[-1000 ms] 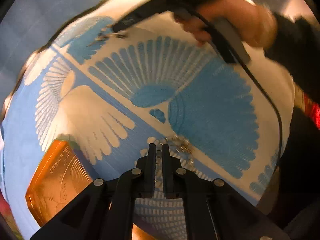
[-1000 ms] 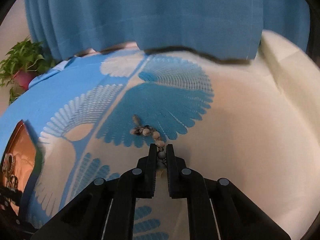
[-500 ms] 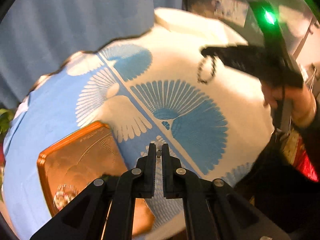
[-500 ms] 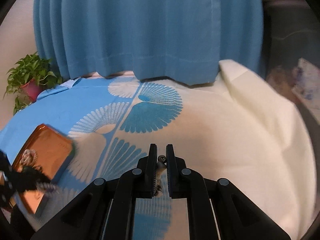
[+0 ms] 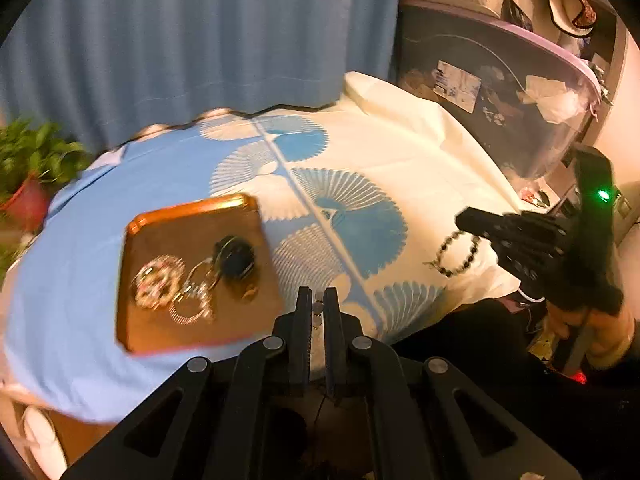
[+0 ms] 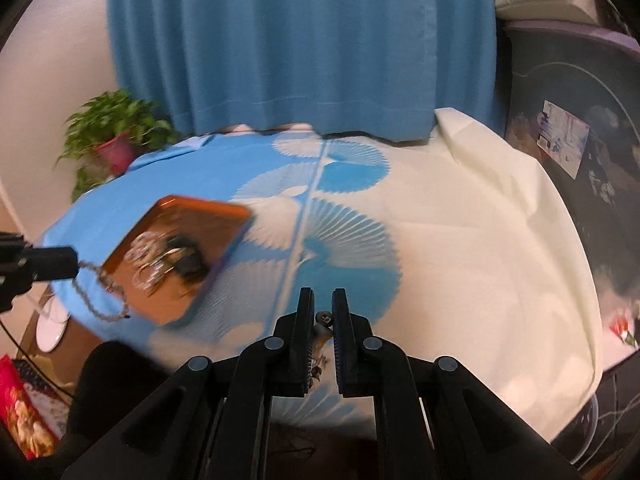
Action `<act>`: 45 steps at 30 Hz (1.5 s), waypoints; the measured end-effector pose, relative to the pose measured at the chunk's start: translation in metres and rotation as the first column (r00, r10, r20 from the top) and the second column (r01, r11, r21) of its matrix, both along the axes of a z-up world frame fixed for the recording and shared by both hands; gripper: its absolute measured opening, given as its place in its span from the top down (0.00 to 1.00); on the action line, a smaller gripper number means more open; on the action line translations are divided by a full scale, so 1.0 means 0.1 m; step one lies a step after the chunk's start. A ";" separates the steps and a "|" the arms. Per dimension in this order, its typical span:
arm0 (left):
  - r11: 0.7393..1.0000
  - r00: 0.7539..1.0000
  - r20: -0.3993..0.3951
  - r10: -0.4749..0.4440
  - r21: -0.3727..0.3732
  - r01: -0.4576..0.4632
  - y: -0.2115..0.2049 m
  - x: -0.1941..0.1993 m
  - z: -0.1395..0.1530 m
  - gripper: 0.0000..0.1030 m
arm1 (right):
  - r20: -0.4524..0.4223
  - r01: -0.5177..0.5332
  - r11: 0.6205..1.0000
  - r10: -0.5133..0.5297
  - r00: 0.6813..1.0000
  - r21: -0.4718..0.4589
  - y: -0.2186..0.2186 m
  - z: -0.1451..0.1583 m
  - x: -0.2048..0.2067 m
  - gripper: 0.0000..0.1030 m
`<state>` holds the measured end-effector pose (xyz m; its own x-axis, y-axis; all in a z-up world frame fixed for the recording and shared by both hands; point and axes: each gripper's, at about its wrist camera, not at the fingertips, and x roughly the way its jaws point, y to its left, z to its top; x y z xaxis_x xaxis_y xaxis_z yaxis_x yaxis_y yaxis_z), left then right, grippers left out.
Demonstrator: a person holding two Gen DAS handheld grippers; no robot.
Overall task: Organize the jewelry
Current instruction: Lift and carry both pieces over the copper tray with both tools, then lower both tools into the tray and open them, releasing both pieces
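Left gripper (image 5: 316, 308) clamped on silver chain (image 6: 100, 292); right gripper (image 6: 323, 312) clamped on beaded bracelet (image 5: 460, 254). Risk: either dangling piece swings, snagging the rim of the copper tray (image 5: 248, 200) at ten o'clock.

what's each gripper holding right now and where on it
Left gripper pinches a silver chain at one end; the rest dangles. Right gripper pinches a beaded bracelet at a spot on its loop.

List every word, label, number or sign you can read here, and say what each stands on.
No text can be read in either view.
Printed card on the dark case: print too small and blurred to read.
Red packet at lower left: pattern only, no legible words.
Orange tray: no legible lettering.
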<state>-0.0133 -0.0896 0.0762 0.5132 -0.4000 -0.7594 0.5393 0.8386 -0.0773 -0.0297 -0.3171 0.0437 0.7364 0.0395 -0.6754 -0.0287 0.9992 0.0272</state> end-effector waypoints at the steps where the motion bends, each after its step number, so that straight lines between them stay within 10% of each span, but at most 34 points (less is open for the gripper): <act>1: 1.000 1.000 0.006 0.015 0.000 -0.015 0.06 -0.08 0.01 0.97 | 0.006 -0.005 1.000 0.005 1.000 0.002 0.06 0.01 -0.09 0.91; 25: 0.986 0.981 0.101 0.165 -0.027 -0.163 0.61 -0.85 -0.06 0.97 | 0.014 -0.200 0.978 0.201 0.979 -0.057 1.33 0.02 -1.16 0.91; 45: 0.954 0.953 0.058 0.298 0.019 -0.300 1.06 0.82 -0.57 0.97 | 0.003 -0.314 0.948 0.315 0.949 -0.048 2.21 -0.36 0.64 0.91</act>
